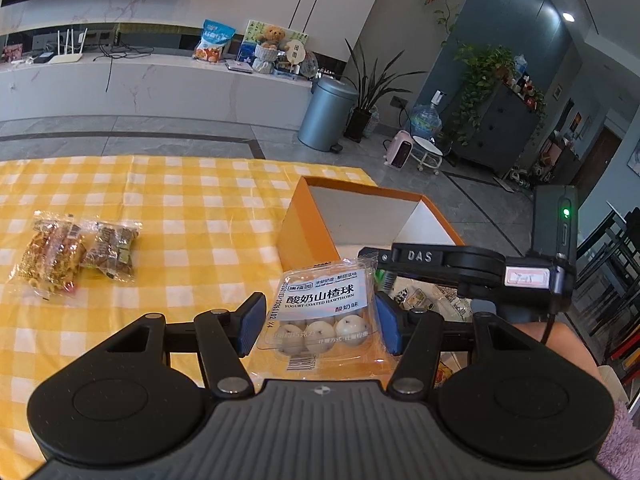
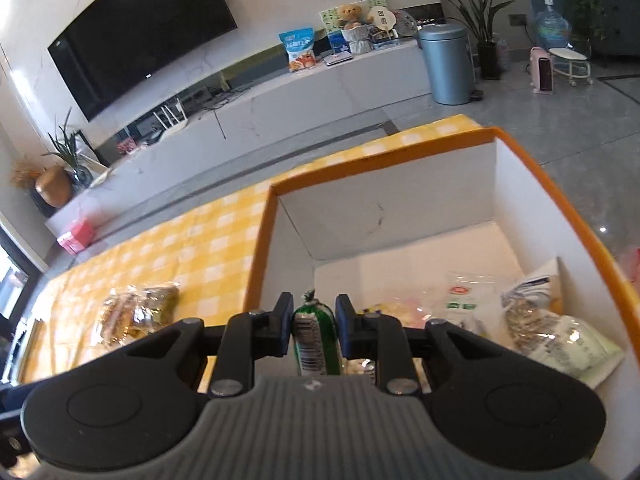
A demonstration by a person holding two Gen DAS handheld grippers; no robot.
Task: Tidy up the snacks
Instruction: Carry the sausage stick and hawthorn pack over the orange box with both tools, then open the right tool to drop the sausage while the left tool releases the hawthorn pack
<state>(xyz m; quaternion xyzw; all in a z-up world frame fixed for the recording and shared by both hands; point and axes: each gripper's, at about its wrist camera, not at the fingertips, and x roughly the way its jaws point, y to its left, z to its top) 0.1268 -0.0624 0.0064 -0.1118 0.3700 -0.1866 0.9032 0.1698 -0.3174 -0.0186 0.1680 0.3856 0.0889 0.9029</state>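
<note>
1. The left tool (image 1: 320,322) has a clear pack of white yogurt hawthorn balls (image 1: 326,314) between its two blue pads (image 1: 252,322).
2. The right pad touches the pack. The left pad is just beside it, and I cannot tell if it touches, so the tool looks closed on the pack.
3. The pack is held up near the orange box (image 1: 304,220), at the corner closest to the camera.
4. The right tool (image 2: 314,322) is closed tight on a small green packet (image 2: 316,340). The packet stands up between the pads.
5. The green packet is just over the near edge of the orange box (image 2: 400,152), which is white inside.
6. Down in the box lie other snacks. One is a pale green and white bag (image 2: 560,340) near the right wall. One is a clear bag with a red and green label (image 2: 464,292) in the middle.
7. The box sits on a tabletop with a yellow and white check cloth (image 1: 160,200).
8. Two more snack bags lie on the cloth, well apart from the box. A red and gold one (image 1: 48,256) is on the left, and a brown one (image 1: 112,252) touches it on the right.
9. In the left camera view, the right tool (image 1: 472,268) reaches over the box.
</note>
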